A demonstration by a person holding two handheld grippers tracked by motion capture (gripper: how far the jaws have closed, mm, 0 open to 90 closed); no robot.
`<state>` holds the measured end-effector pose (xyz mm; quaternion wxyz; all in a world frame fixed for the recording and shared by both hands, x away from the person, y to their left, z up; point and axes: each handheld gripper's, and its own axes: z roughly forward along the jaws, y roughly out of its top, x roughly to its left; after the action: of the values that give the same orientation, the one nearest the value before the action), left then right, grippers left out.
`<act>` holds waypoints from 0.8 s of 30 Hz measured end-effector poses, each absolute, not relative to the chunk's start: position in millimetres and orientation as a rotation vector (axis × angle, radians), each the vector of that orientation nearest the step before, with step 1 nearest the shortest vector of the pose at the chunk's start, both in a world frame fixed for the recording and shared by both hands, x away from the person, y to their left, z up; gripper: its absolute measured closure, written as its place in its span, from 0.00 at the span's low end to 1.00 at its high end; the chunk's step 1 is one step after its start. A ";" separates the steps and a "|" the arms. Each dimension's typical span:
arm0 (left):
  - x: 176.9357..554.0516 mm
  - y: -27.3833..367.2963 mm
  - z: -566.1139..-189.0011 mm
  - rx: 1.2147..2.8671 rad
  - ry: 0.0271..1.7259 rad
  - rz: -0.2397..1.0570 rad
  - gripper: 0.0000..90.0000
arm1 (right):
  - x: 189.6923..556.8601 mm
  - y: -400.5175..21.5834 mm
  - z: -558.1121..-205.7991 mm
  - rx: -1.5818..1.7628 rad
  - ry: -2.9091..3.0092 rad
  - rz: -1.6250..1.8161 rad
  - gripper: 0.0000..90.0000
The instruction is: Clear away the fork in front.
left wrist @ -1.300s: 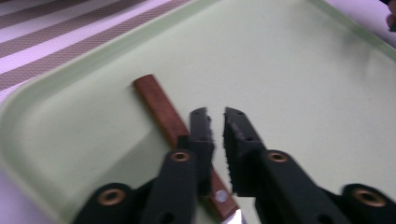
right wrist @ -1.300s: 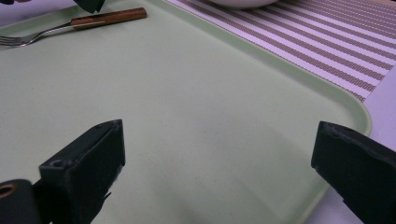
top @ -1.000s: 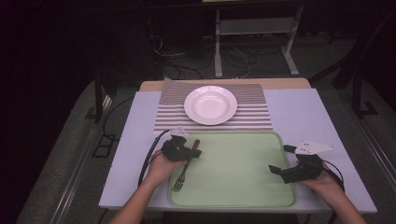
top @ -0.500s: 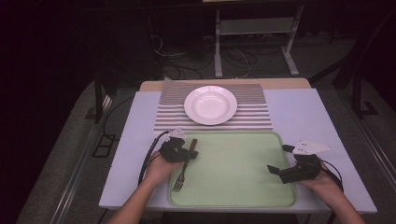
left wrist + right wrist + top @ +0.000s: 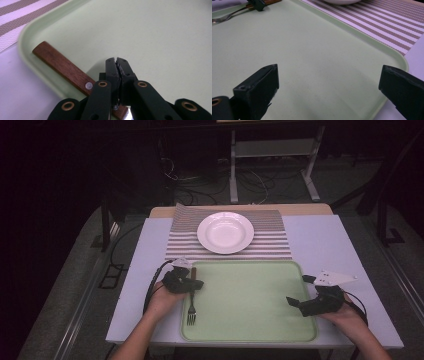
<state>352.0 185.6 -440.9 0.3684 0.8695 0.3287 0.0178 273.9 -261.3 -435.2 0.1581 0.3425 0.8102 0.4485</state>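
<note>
Left hand-held gripper (image 5: 192, 284) clamped; right hand-held gripper (image 5: 298, 291) gaping.

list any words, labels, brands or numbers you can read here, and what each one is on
There is no readable text in these pictures.
The white plate, the striped placemat, the green tray and the fork with its wooden handle are all unmarked.
The left gripper and right gripper bear no label or number.
</note>
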 end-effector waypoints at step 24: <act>331.9 192.1 -416.5 2.115 0.729 0.121 0.51 | 274.2 -261.2 -435.7 0.982 2.321 1.283 0.03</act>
<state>331.9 192.1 -416.5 0.4355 0.8498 0.2930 0.0484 274.2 -261.2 -435.7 0.1560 0.3430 0.8106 0.4482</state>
